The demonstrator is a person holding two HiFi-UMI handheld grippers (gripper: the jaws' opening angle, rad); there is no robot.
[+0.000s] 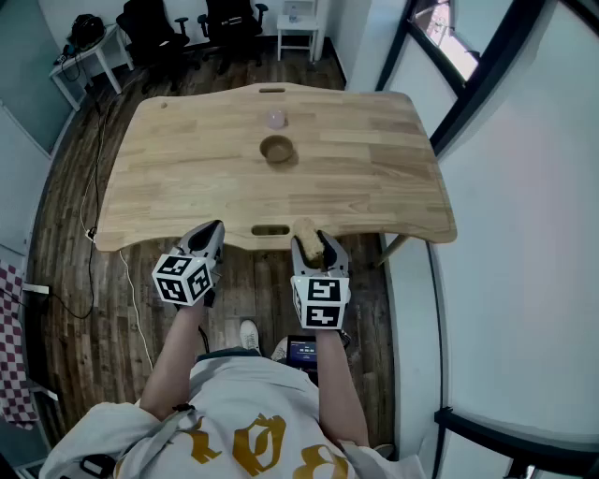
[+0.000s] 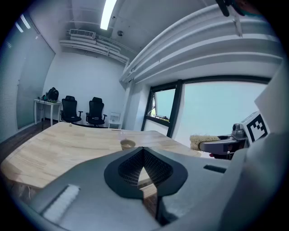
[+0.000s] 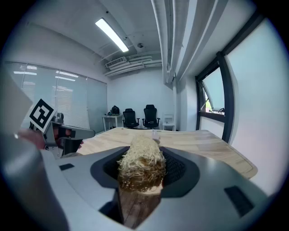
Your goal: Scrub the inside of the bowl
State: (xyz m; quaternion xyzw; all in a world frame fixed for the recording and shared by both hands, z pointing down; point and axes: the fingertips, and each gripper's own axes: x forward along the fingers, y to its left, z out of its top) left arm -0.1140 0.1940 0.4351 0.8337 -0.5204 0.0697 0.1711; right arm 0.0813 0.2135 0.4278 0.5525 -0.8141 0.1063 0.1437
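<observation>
A small round wooden bowl stands upright near the middle of the pale wooden table, far ahead of both grippers. My right gripper hovers at the table's near edge, shut on a straw-coloured fibrous scrubber that sticks out forward. My left gripper is beside it at the near edge, shut with nothing between its jaws. In the right gripper view the scrubber hides the bowl.
A small pale pinkish object sits just beyond the bowl. The table has slots at its near edge and far edge. Black office chairs and a white desk stand behind. A window wall runs along the right.
</observation>
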